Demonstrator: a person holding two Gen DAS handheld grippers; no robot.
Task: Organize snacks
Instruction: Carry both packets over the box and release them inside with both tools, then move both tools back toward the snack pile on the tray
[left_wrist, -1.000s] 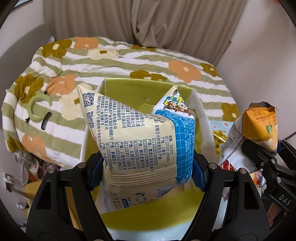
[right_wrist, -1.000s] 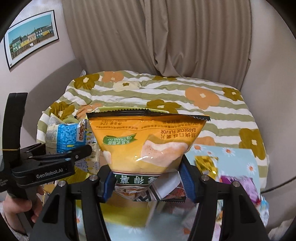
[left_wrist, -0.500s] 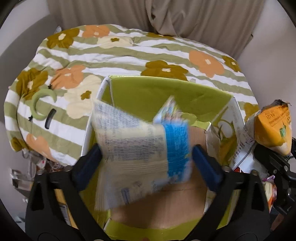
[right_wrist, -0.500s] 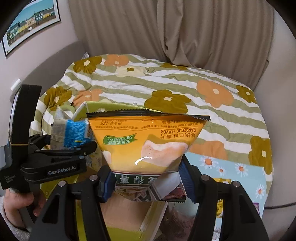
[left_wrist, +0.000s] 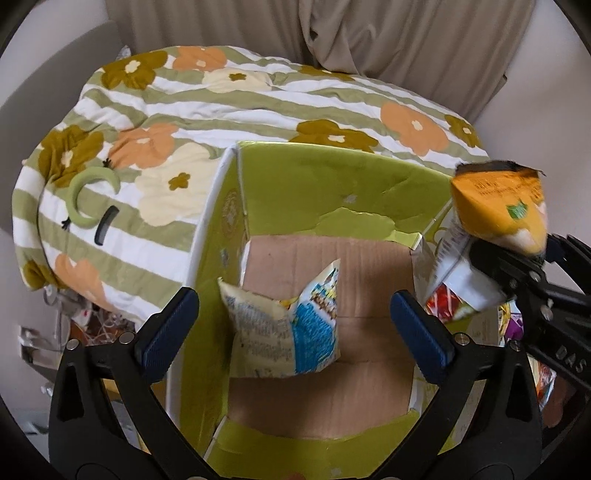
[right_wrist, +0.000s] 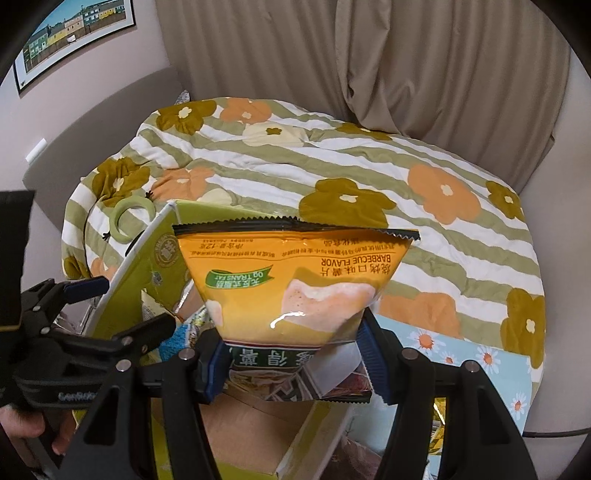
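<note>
Green box (left_wrist: 332, 192), blue packet (left_wrist: 284, 328) dropped inside

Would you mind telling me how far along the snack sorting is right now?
Done: the blue and cream snack bag lies in the green cardboard box, the open left gripper apart from it. In hand: the right gripper clamps the orange barbecue chips bag above the box. Left: that bag goes in, and other packets remain beside the box.
</note>
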